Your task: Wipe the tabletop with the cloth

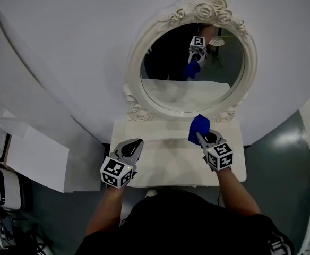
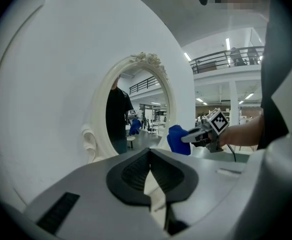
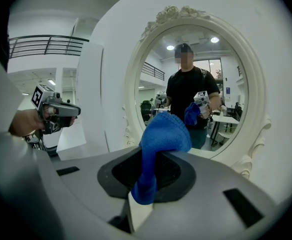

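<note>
Cloth (image 1: 198, 127) raised, wiping yet to begin: the blue cloth is pinched between the jaws of the right gripper (image 1: 203, 137), which are closed on its lower fold while the rest bunches upward past the tips. It is held over the far right part of the small white tabletop (image 1: 165, 166), just in front of the round mirror (image 1: 135, 57) with its carved white frame. It appears to be clear of the surface, though no view settles whether a corner touches. The left gripper (image 1: 136, 142) hovers over the near left edge of the tabletop, jaws pressed together with nothing between them. The person stands at the near side, both forearms reaching forward; the mirror throws back the cloth and the gripper holding it. The tabletop looks bare and evenly pale, with no streak or damp patch to mark a pass. By that reading the cloth is in hand and in place, and the whole surface is left to wipe.
</note>
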{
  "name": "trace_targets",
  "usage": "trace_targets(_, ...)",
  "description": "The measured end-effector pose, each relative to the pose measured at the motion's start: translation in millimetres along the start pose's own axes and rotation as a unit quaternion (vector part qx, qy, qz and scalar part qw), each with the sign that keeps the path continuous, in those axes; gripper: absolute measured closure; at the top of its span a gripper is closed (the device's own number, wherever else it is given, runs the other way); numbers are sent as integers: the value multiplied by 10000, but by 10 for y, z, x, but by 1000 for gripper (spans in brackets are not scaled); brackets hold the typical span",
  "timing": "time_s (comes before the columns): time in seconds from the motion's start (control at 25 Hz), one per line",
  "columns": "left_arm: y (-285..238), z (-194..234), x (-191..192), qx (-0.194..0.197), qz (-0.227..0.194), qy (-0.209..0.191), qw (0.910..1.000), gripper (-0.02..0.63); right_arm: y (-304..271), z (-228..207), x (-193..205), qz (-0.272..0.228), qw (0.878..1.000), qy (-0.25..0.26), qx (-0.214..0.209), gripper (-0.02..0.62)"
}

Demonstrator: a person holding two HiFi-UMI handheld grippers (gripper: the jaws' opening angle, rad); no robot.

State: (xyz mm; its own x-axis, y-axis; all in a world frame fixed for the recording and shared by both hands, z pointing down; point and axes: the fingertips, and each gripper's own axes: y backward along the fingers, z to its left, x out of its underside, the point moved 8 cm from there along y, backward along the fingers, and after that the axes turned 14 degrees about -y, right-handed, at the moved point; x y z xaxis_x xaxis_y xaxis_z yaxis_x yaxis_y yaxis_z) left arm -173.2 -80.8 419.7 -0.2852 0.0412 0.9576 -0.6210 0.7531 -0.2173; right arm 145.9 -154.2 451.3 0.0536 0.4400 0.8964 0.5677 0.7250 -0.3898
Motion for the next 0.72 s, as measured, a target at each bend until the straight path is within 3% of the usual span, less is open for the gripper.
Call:
trace_targets(0.28,414,300,301,-352,145,212,9990,595,-812,399,321,716,9962,-158,-461,554)
trace_targets(0.72,1108,663,761,-987,453,502,9928,595,-1968,1349,947,1743,9754,-171,-1336,554)
